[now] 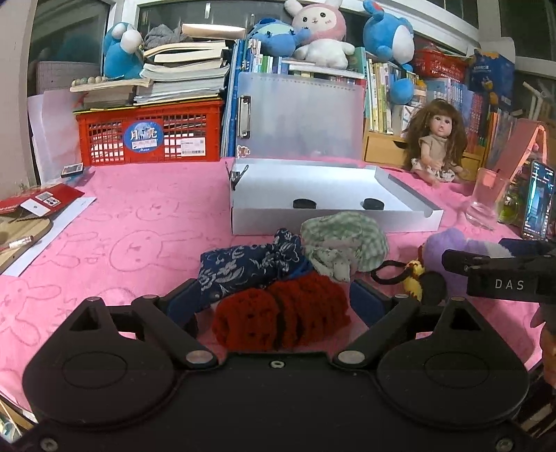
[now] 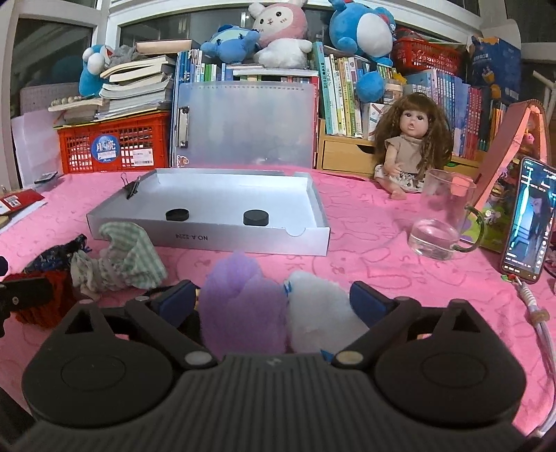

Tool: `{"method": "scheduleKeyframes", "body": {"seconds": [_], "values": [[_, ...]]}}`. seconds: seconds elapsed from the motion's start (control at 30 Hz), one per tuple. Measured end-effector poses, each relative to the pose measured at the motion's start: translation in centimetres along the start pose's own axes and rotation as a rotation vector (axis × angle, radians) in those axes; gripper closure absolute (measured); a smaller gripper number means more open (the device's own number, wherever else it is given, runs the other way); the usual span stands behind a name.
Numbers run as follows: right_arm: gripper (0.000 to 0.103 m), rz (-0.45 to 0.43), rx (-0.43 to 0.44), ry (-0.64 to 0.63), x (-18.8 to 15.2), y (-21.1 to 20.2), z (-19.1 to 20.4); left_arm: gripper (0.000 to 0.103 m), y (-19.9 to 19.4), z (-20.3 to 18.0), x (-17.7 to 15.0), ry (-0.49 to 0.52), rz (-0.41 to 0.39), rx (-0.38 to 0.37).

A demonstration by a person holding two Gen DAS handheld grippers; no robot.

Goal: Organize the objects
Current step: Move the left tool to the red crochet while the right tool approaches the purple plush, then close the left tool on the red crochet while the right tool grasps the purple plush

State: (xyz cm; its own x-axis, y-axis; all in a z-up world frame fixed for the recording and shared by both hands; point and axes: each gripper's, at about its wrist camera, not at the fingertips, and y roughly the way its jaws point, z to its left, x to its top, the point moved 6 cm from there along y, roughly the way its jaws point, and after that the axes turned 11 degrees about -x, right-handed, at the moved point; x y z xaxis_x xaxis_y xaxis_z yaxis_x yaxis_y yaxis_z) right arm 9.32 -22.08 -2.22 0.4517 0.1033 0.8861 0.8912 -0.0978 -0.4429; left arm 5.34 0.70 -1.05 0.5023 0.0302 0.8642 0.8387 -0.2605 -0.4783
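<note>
A home, likely a child's room: beyond the fingers, plush toys [image 1: 321, 31] top crowded bookshelves [image 2: 351, 94] behind a doll [image 2: 411, 146].

We read "DAS" on the black gripper [image 1: 500, 274] beside ours, and upside-down "NO.A 224" on the silver box [image 2: 208, 236] ahead.

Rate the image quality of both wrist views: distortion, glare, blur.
Left wrist: strong fisheye bowing, dark corners; the silver box is sharp, the red knit item slightly soft. Right wrist: same bowing; the phone screen glows, the glass cup shows mild reflections, no motion blur.
</note>
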Motion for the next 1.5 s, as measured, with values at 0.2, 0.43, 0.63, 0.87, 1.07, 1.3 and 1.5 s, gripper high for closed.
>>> {"method": "scheduleKeyframes", "body": {"seconds": [0.2,0.43,0.63,0.87,1.07,1.3,1.5], "values": [[0.001,-0.012,-0.023,-0.034,-0.5,0.0,0.4,0.011,0.4,0.0,-0.6,-0.011,0.024,0.009],[0.001,-0.034,-0.044,-0.025,-0.8,-0.6,0.4,0.015,0.6,0.0,-1.0,-0.021,0.036,0.003],[0.002,-0.057,-0.015,-0.018,-0.7,-1.4,0.6,0.02,0.8,-0.1,-1.3,-0.026,0.044,-0.002],[0.01,-0.097,-0.001,-0.011,-0.3,-2.5,0.9,0.024,0.9,0.1,-1.2,-0.036,0.038,0.002],[0.03,-0.126,0.045,-0.082,-0.2,-3.3,2.6,0.026,0.8,0.2,-1.1,-0.037,0.035,0.006],[0.045,-0.113,-0.004,-0.125,-0.6,-2.6,3.0,0.027,0.8,0.4,-1.1,-0.039,0.033,0.007],[0.046,-0.11,-0.042,-0.173,-1.3,-1.7,3.4,0.027,0.9,0.5,-1.2,-0.034,0.037,0.01]]}}
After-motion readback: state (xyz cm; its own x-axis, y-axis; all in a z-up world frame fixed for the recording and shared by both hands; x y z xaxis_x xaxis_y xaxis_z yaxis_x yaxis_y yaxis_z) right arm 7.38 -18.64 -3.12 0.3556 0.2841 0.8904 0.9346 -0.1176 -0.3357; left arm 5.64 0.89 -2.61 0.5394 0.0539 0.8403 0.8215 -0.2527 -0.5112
